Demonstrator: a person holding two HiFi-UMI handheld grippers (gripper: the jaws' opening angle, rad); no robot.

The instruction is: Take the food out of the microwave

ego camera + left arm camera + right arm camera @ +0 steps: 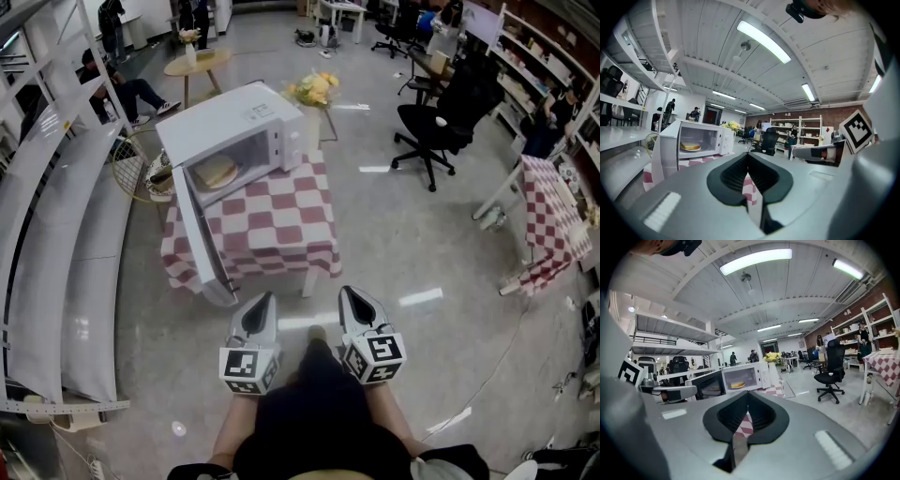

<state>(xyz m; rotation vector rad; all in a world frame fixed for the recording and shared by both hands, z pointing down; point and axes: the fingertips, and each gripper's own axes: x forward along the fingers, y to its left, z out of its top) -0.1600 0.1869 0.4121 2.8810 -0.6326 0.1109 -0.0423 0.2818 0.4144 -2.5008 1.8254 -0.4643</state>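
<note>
While left gripper (265, 300) and right gripper (349, 293) jaws stand closed (empty), well short of microwave (234, 127): open them before reaching food (216, 172) inside.

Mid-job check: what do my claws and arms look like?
The left claw and right claw are light grey tapered shells with black ribbed pads inside. Each carries a cube of black-and-white square markers at its rear: left cube, right cube. No cables show. The forearms are unsleeved; the clothing is dark.
</note>
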